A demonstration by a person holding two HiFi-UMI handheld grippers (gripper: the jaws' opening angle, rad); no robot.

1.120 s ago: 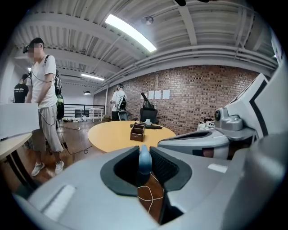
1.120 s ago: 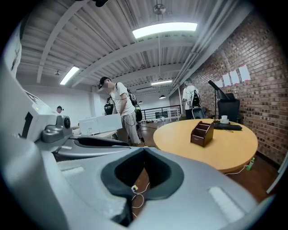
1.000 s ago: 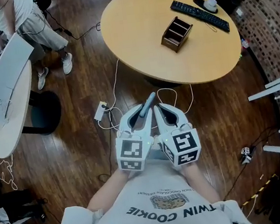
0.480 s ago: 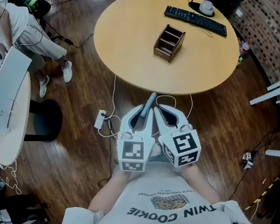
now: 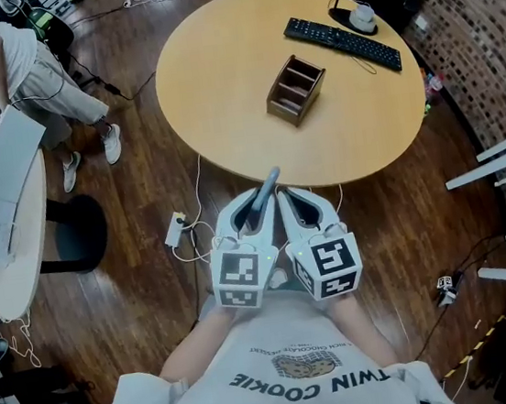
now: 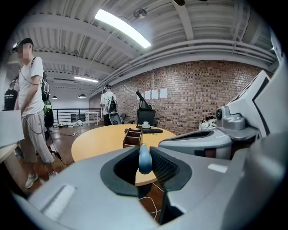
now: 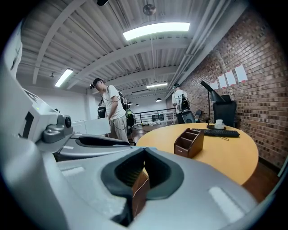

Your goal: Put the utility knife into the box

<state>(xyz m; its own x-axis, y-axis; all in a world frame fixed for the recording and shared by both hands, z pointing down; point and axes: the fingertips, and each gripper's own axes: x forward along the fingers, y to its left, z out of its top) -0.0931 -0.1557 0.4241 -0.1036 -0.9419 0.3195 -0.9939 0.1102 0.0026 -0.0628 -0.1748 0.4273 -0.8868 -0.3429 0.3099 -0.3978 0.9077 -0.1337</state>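
While the person holds both tools close to the chest, the left tool [image 5: 262, 200] is squeezing a knife [image 5: 271, 176]. The knife has a smooth blue-grey handle with a round end. That end pokes out past the tips of the tool, toward the table [image 5: 217, 72]. Its blade cannot be seen. The jaws are only as far apart as the knife between them is thick.

The right tool [image 5: 287, 194] sits just beside the left one. Its jaws are closed together and it has nothing in it.

The box [image 5: 295, 89] is brown wood with small open parts inside. It stands on the round yellow table, well apart from the knife. A black keyboard [image 5: 340, 43] lies behind the box.

Since a second ago, the table and the box have slid down and to the left in the head view, so they are nearer to the tools. The two tools are in the same spot, and the knife is held the same way.
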